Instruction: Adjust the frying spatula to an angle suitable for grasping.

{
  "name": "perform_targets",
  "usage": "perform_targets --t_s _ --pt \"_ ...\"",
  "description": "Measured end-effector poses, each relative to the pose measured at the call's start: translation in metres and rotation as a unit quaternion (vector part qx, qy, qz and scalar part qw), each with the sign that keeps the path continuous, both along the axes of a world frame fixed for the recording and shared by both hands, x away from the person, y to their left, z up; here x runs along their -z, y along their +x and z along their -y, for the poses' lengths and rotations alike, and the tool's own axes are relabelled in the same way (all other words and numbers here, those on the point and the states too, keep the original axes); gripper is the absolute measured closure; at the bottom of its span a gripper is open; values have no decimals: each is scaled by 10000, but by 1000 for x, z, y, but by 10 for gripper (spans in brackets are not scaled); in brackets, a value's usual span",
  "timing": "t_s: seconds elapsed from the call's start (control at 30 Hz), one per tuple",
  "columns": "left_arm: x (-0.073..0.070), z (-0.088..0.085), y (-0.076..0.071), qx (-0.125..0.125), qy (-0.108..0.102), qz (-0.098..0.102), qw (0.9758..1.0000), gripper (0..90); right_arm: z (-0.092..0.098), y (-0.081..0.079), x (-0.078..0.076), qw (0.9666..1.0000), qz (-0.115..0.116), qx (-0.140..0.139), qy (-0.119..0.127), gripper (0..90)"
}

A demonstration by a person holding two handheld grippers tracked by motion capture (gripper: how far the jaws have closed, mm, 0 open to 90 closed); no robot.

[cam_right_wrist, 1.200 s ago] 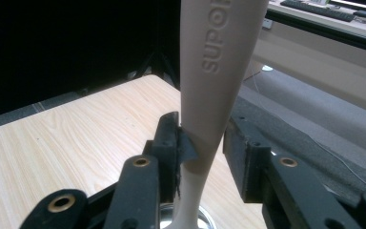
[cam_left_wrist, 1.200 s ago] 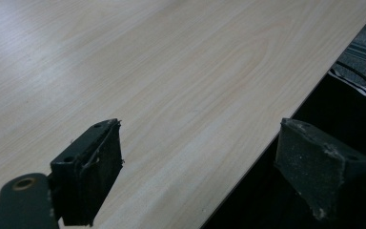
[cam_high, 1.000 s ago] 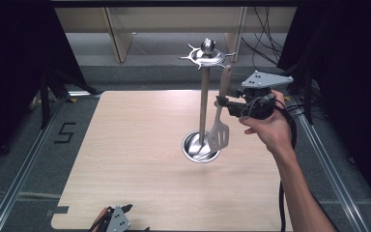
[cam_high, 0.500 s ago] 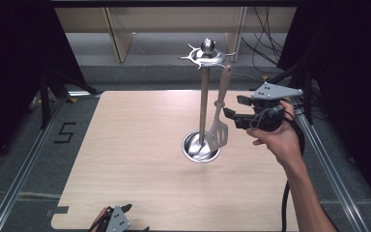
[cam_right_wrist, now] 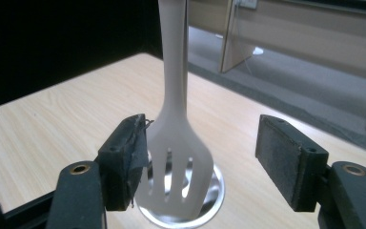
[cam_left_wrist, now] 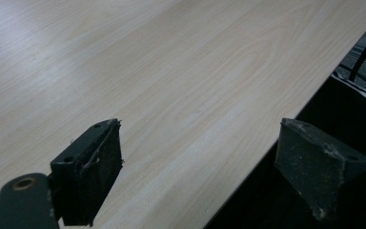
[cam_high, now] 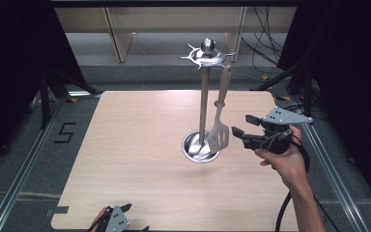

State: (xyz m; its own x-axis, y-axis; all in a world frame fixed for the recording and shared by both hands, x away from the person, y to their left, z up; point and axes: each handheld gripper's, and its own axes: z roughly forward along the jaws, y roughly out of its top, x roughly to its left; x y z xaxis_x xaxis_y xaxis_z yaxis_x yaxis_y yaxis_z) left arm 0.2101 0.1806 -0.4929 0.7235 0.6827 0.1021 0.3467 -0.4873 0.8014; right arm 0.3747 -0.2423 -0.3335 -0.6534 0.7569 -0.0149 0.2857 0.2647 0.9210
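Pale wood grain covers the table [cam_high: 140, 159], which stands on grey carpet with dark curtains at both sides and light shelving at the far end. Right of the table's middle stands a utensil stand [cam_high: 203, 101]: a steel pole rising from a shallow round dish [cam_high: 193, 151] to a crown of hooks. A slotted spatula [cam_high: 219, 130] hangs from one hook on the right, its blade low over the dish, which otherwise looks bare. The right gripper [cam_high: 241, 126], held in a hand [cam_high: 286, 162], sits just right of the blade; its jaws have just been opening and now stand apart, clear of the spatula [cam_right_wrist: 174, 171] beyond them. At the near edge, the left gripper [cam_left_wrist: 200, 176] rests released, gripping nothing.
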Motion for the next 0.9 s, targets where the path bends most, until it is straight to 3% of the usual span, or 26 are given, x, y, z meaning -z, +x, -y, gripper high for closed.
perform_targets --t_s 0.07,0.13,0.17,0.2,0.23,0.27,0.33,0.4,0.43,0.47,0.5,0.57,0.7,0.77,0.83,0.9 --pt "-1 -1 1 51 130 62 9999 151 2 -1 5 9999 -140 -20 -99 357" --pt "0 1 0 -16 -50 16 10000 151 3 -3 9 9997 -158 25 -167 357" --pt "0 1 0 -21 -81 -34 10000 151 2 -4 13 9997 -176 46 -176 355" --pt "-1 0 1 56 71 34 10000 151 2 -4 16 9996 -142 8 -257 353" --pt "0 0 2 27 58 15 10000 151 2 -6 18 9993 -230 35 -306 350" --pt "-1 1 0 -11 -5 -130 9999 151 2 -7 22 9990 -266 27 -360 347" --pt "0 3 0 -47 -122 -107 9999 151 4 -7 27 9988 -241 -20 -421 344" --pt "0 3 1 -25 -72 -48 10000 151 4 -9 33 9986 -307 5 -421 342" --pt "-1 2 2 27 54 -52 10000 151 5 -10 35 9983 -370 -9 -445 340" --pt "-1 2 2 11 39 -55 10000 151 6 -11 37 9982 -415 1 -436 339" --pt "-1 2 1 -40 -2 -182 9998 151 7 -12 38 9983 -392 18 -433 337" --pt "0 3 1 -80 -144 -149 9998 151 9 -13 41 9982 -407 34 -447 335" --pt "0 2 1 -62 -70 -113 9999 151 11 -16 48 9977 -441 -20 -523 330" --pt "-1 3 1 -82 -116 -165 9998 151 10 -20 52 9970 -614 36 -467 330" --pt "-1 3 0 -47 -119 -179 9998 151 12 -20 57 9968 -576 10 -547 327" --pt "0 3 0 -63 -143 -89 9998 151 13 -21 62 9962 -658 -2 -573 326"
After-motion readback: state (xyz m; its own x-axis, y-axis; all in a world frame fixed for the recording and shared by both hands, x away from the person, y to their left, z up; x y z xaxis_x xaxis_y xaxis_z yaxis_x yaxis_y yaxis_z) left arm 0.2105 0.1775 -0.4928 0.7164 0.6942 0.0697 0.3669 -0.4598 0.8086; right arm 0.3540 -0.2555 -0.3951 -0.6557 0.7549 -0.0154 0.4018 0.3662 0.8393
